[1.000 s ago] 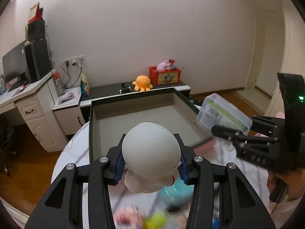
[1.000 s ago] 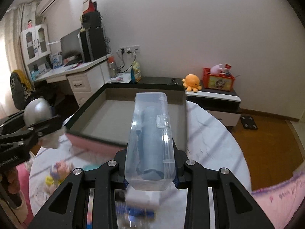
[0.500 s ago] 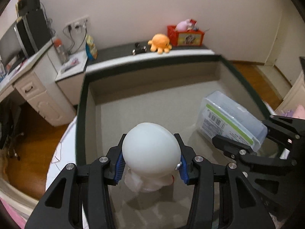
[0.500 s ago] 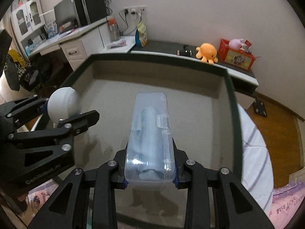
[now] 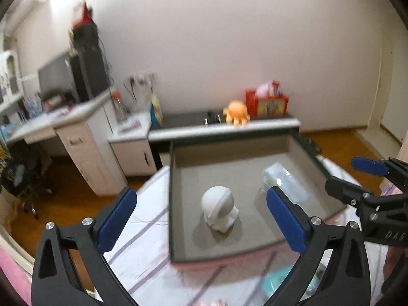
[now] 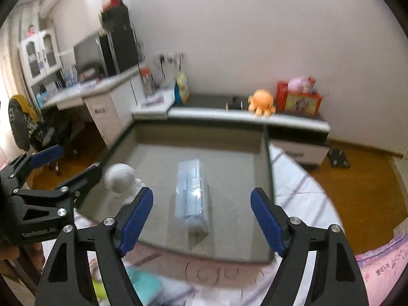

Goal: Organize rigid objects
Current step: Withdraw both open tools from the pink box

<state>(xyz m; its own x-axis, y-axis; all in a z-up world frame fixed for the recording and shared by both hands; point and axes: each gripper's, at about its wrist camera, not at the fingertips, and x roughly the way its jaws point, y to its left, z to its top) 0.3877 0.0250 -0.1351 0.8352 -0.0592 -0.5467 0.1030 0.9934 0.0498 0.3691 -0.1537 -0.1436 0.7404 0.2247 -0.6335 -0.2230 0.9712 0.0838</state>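
Figurine (image 5: 218, 207) probably clear of tray wall (image 5: 170, 199)

Motion blur is smearing the desk (image 5: 63, 117) and its clutter in both views, so nothing on it is reading clearly. The left gripper's (image 5: 201, 211) right pad (image 5: 285, 219) is covering one end of the clear case (image 5: 283, 178). The bottom edge is cutting off a teal thing (image 6: 142, 288) on the tablecloth (image 5: 148, 255); what it is cannot be told.
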